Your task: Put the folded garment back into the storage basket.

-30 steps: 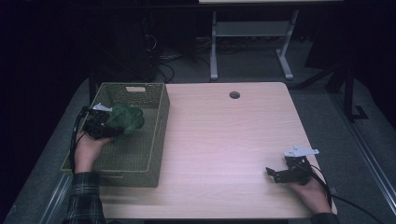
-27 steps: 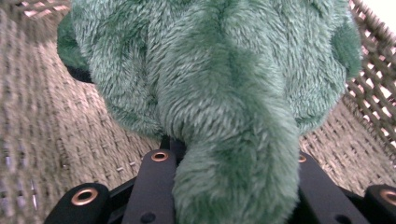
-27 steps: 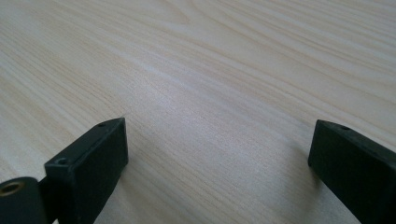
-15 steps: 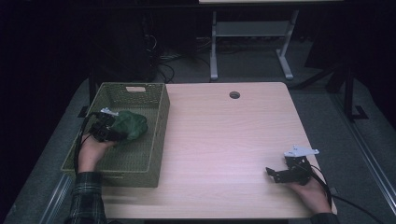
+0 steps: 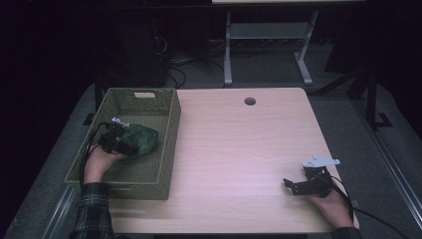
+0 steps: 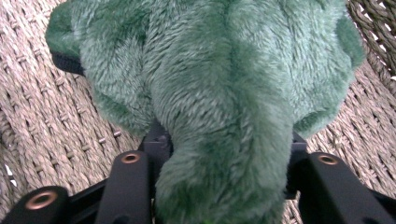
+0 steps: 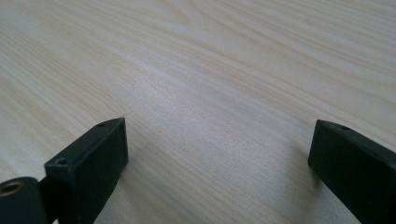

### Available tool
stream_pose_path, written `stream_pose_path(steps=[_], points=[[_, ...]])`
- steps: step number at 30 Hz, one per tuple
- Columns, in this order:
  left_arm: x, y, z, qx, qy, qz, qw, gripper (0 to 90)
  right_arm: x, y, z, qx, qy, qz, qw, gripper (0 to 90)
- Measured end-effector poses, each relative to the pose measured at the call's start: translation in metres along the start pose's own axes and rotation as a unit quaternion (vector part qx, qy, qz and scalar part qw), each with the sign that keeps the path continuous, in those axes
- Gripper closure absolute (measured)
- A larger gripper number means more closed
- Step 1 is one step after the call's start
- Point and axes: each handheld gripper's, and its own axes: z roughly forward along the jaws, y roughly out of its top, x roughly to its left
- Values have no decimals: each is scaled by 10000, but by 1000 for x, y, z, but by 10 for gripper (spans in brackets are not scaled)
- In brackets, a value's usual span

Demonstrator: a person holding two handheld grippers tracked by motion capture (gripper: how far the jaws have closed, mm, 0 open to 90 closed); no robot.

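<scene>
We are at the release: the green plush toy (image 5: 141, 140) lies inside the woven basket (image 5: 167, 149), near its middle and resting on the wicker floor, with the left gripper (image 5: 119, 142) reaching in from the basket's left side. Its jaws have just been opening; in the left gripper view a fold of the toy (image 6: 224, 140) still sits between them, and we cannot tell whether the pads press on the fur or merely flank it.

To finish well, we open the left jaws fully before we pull away, so the pile does not catch and drag the toy up over the basket's rim. Then we draw the gripper straight back along its own line, away from the toy.

The right gripper (image 5: 298, 185) rests on the table (image 5: 239, 139), well apart from the basket on its right, jaws spread wide with nothing between them. We leave it there.
</scene>
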Motion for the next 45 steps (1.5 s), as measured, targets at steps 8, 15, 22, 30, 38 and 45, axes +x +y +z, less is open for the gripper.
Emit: stream_pose_path(steps=[8,15,22,30,38,45], points=[[-1,0,-2,-81,53,10,10000,241,0,0,0,0,0,1,10000,44],[-4,2,-14,-260,145,7,9996,184,0,0,0,-1,-1,0,10000,44],[-12,8,-34,-682,161,97,9975,179,0,0,0,-1,1,4,10000,44],[-31,20,-51,-1101,-18,230,9937,179,0,0,0,-1,1,3,10000,44],[-61,36,-55,-1376,-355,457,9888,180,0,0,0,0,0,0,10000,44],[-98,51,-50,-1520,-535,689,9845,179,0,0,0,-2,0,1,10000,44]])
